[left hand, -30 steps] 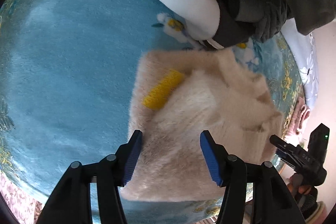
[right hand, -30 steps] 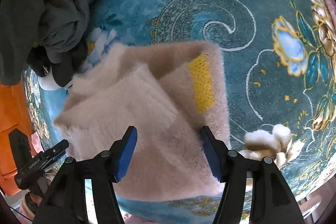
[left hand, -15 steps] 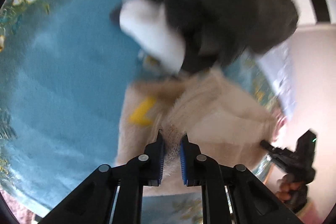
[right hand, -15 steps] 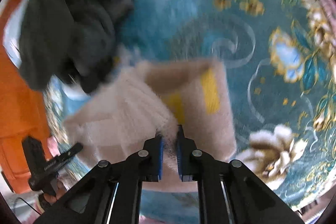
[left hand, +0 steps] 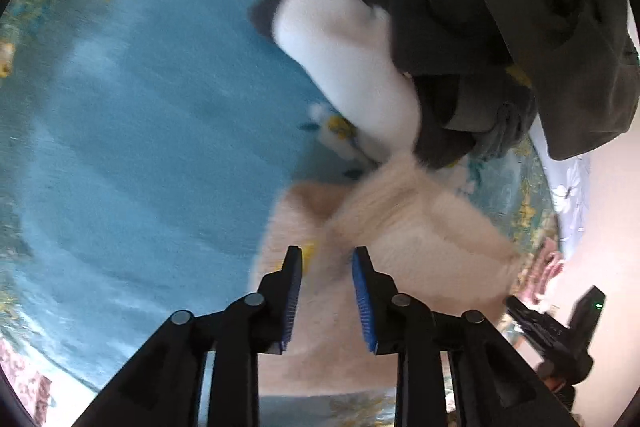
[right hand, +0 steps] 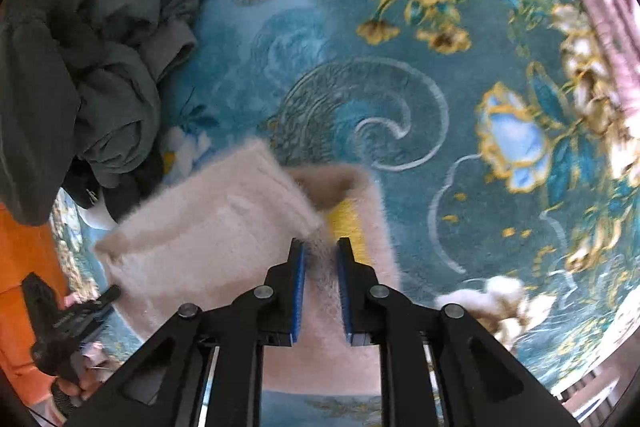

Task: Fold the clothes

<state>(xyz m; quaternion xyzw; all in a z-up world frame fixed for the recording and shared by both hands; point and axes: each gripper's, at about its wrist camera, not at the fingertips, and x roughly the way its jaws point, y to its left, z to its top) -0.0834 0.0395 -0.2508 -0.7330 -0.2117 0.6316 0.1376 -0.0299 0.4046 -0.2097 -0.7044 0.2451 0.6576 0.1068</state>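
Note:
A fluffy cream sweater (left hand: 420, 247) with a yellow patch (right hand: 350, 223) lies partly folded on the blue floral blanket (left hand: 140, 147). My left gripper (left hand: 326, 255) stands partly open over the sweater's near edge, cloth between the blue pads but not clamped. My right gripper (right hand: 320, 247) is nearly shut, its pads pinching a fold of the sweater (right hand: 220, 235) and lifting the upper layer. Each gripper shows at the edge of the other's view.
A heap of dark grey clothes (left hand: 500, 27) with a white garment (left hand: 348, 67) lies just beyond the sweater; it also shows in the right wrist view (right hand: 80, 67). A pink cloth (right hand: 608, 7) lies at the blanket's far right edge.
Both grippers closed on the sweater's near edge half a second ago. Now the left jaws have parted again, and the right still pinches the fold, which has been carried forward over the sweater.

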